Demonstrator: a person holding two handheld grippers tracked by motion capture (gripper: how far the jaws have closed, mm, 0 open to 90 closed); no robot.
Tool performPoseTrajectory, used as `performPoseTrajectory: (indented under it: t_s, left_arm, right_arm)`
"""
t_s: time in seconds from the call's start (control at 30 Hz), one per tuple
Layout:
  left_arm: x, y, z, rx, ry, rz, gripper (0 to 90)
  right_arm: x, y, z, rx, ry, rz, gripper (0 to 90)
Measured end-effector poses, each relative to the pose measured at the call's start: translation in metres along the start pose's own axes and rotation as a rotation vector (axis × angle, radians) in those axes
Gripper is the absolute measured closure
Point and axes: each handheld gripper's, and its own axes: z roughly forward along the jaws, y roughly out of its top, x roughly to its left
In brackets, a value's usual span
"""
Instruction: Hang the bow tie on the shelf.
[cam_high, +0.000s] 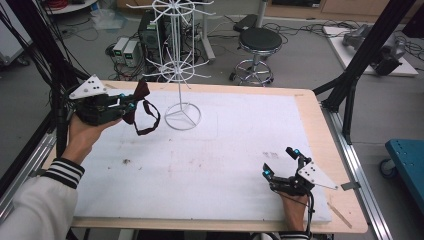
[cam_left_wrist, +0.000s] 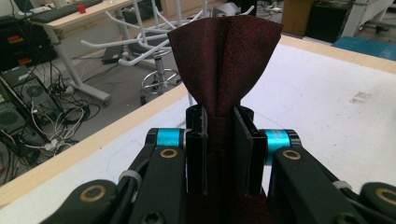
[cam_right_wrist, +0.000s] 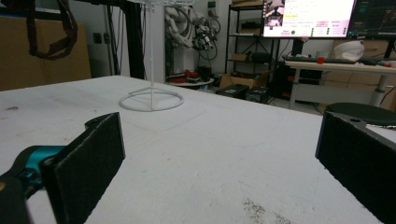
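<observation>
Where the high view looks down on the white-covered table (cam_high: 210, 165), the left gripper (cam_high: 127, 106) sits in the upper left of the frame, raised off the surface, its jaws clamped on a dark red bow tie (cam_high: 141, 92) whose strap loop (cam_high: 149, 120) hangs below the jaws. Just right of it, near the top centre, stands a white wire rack (cam_high: 182, 65) on its ring base. In the lower right of that frame the right gripper (cam_high: 281, 162) rests low at the table's near edge with its jaws spread apart and nothing between them. In the left gripper view, the two black jaws stand close together at the centre, pressing on the narrow middle of the bow tie (cam_left_wrist: 224, 60), and one wing of the fabric fans out above them toward the top of the frame. In the right gripper view, the two black pads (cam_right_wrist: 88, 163) stand far apart at the lower left and lower right, bare table between them; the wire rack's (cam_right_wrist: 152, 100) ring base lies left of centre, and the strap loop (cam_right_wrist: 49, 32) dangles in the upper left corner.
</observation>
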Motion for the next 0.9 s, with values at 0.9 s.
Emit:
performPoseTrajectory:
  t_s: [0.9]
  left_arm:
    - [-0.01,0.037,0.032,-0.032,-0.054,0.043,76.2]
  right_arm:
    - [0.0,0.0,0.0,-0.001,0.0,0.001,0.6]
